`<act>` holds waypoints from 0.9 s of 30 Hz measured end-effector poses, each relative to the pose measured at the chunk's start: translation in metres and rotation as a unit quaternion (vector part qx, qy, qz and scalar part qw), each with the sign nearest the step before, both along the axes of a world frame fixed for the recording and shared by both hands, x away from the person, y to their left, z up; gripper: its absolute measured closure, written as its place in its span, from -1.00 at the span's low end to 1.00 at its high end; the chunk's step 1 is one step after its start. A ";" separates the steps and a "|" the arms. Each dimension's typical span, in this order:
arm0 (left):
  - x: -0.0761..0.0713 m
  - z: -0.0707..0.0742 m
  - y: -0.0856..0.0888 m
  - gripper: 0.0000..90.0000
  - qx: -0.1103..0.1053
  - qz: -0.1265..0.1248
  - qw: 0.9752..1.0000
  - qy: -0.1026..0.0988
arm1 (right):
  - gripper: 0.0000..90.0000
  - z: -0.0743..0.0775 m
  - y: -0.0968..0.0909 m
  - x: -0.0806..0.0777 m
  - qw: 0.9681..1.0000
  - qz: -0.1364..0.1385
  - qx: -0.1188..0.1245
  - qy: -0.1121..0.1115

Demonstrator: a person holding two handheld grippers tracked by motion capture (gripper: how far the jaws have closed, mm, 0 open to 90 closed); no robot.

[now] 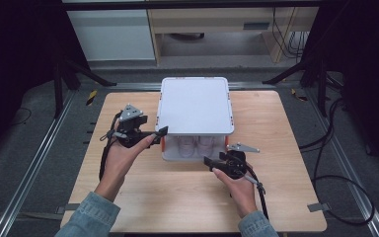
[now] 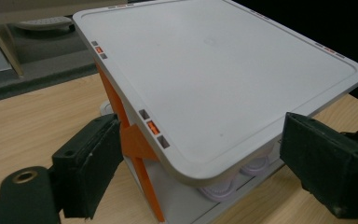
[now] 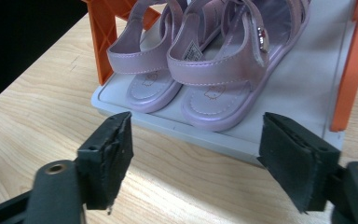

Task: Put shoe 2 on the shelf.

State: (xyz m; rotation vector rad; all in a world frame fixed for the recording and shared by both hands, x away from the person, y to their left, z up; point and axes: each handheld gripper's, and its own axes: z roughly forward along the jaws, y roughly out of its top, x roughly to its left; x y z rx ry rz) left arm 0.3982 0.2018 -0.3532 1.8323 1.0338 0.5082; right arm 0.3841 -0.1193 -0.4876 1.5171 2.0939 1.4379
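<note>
A grey two-level rack [image 1: 195, 106] with orange posts [image 2: 131, 142] stands in the middle of the wooden table [image 1: 177, 197]. A pair of lilac sandals [image 3: 205, 65] sits side by side on its lower tray [image 3: 303, 88], heels toward me. My left gripper [image 1: 162, 132] is at the rack's front left corner. In the left gripper view its jaws [image 2: 209, 158] stand open on either side of the top panel's [image 2: 223, 79] corner without touching it. My right gripper [image 1: 208, 162] is open just in front of the lower tray, with nothing between its jaws [image 3: 200, 158].
Bare wood runs in front of the rack and along both sides. Black stand legs [image 1: 79, 74] and cables [image 1: 335, 163] lie on the grey floor around the table. A pale cabinet [image 1: 217, 29] is at the back.
</note>
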 end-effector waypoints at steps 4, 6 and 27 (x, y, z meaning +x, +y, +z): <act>-0.007 -0.006 0.009 -0.84 0.003 0.003 1.000 -0.003 | -0.62 0.002 -0.007 -0.001 1.000 0.003 -0.010 -0.004; -0.011 -0.010 0.014 -0.86 0.013 0.005 1.000 -0.006 | -0.67 0.003 -0.011 -0.003 1.000 0.007 -0.020 -0.013; 0.006 -0.097 0.061 -0.88 0.091 0.040 0.993 0.066 | -0.65 0.002 -0.112 0.030 0.987 -0.055 -0.148 -0.029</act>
